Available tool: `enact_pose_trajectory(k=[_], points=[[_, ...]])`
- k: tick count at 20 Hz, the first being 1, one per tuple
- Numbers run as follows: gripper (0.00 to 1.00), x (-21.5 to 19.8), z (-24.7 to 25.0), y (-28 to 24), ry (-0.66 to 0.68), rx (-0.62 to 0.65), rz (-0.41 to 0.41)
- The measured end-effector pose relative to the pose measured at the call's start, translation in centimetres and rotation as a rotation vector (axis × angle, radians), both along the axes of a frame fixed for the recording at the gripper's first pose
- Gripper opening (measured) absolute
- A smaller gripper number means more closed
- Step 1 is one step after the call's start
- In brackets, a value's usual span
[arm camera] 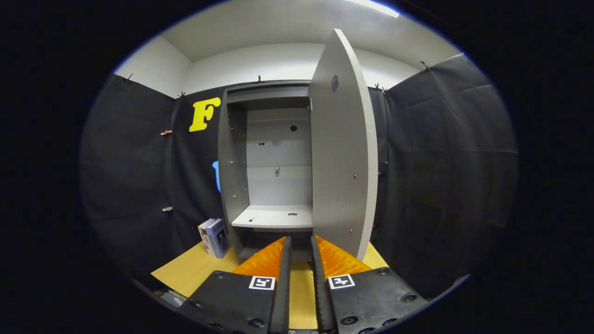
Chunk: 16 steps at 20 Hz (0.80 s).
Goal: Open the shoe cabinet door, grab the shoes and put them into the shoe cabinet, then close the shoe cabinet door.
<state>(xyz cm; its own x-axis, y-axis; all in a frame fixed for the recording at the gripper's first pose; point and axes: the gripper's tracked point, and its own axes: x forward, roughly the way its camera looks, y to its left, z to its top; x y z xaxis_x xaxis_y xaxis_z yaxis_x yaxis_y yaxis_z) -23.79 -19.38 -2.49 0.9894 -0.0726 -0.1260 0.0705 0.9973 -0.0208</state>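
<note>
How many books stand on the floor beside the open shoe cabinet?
2 by their spines: the books stand together, leaning, left of the cabinet, against the booth wall. More may be hidden behind them. The gripper is empty, fingers slightly apart.

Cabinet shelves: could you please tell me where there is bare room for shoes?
The shelf between the cabinet's side wall and open door is bare. The tongs, slightly parted, hold nothing. Books crowd the floor beside the cabinet.
</note>
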Motion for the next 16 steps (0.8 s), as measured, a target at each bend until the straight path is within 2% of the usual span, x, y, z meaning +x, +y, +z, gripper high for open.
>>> enact_pose_trajectory(k=[8, 12, 16], points=[[0.27, 3.3, -9.7, 5.4, 0.188, 0.018, 0.050], [0.27, 5.9, -15.8, 7.7, 0.304, 0.035, 0.032], [0.27, 7.4, -22.1, 8.4, 0.422, 0.059, -0.023]])
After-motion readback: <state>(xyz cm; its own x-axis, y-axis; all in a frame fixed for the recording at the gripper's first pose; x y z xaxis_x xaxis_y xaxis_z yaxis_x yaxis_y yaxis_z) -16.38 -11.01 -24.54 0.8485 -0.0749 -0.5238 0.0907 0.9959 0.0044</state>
